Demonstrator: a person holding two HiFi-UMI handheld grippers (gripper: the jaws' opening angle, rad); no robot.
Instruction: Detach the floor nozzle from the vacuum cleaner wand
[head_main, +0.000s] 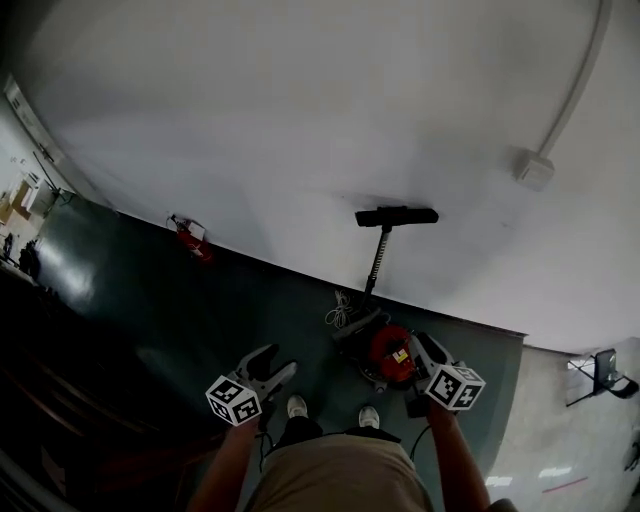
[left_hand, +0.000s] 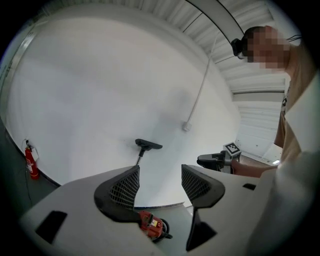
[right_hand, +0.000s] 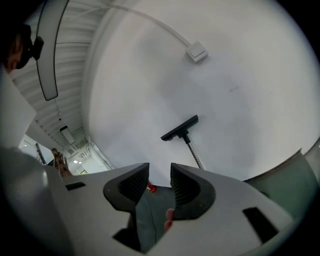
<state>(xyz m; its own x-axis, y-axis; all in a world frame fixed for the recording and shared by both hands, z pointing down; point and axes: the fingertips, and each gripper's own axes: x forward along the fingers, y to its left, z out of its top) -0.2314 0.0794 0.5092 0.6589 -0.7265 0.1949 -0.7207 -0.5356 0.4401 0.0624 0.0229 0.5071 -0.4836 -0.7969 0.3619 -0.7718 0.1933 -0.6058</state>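
Floor nozzle (head_main: 396, 216) tops the wand (head_main: 378, 258) against the wall (head_main: 300, 100); left claw (left_hand: 159, 182) spread wide, right claw (right_hand: 160, 182) barely parted.

The red canister vacuum cleaner (head_main: 392, 355) is set on the dark floor (head_main: 150, 300), just before the white wall (head_main: 300, 100). The ribbed wand (head_main: 378, 258) is stood up along that wall behind the cleaner, the black floor nozzle (head_main: 396, 216) at its top end. A coiled white cable (head_main: 340, 312) is laid just left of the cleaner, a red fire extinguisher (head_main: 190, 238) well left, a dark-framed chair (head_main: 602, 374) well right.
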